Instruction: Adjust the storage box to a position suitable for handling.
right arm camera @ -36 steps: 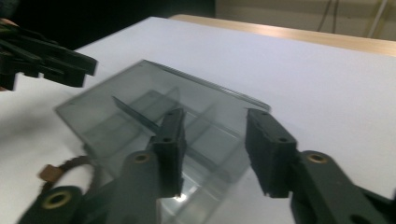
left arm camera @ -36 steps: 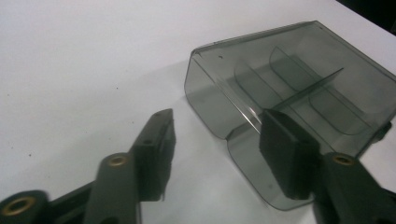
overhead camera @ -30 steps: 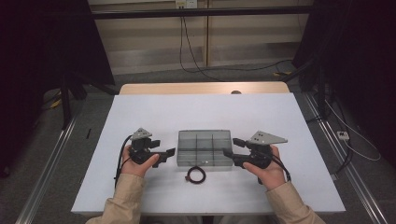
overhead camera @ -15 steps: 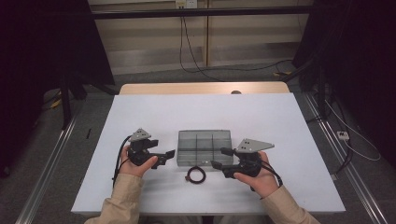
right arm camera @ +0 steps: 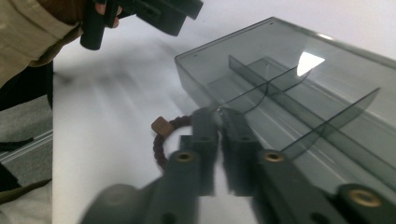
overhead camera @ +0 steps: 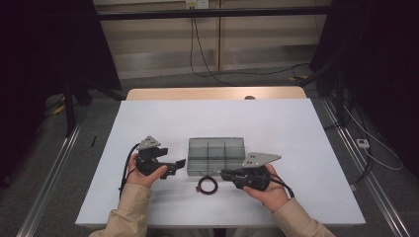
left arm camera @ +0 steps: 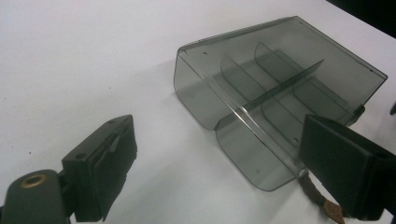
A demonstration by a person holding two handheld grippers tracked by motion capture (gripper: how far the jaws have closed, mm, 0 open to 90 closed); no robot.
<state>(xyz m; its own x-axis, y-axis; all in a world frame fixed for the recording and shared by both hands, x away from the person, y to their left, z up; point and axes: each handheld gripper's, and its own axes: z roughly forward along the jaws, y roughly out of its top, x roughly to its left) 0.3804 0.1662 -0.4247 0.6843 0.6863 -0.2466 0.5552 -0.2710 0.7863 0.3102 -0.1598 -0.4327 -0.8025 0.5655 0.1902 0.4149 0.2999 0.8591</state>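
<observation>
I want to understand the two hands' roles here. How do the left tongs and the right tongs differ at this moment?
The left tongs stand wide open, while the right tongs have just been closing and are now shut. The left tongs hold nothing and face the end of the grey divided tray; the right tongs sit at the dark cord loop, though whether they pinch it is unclear. Both are hand-held, low over the white table, near the tray.
</observation>
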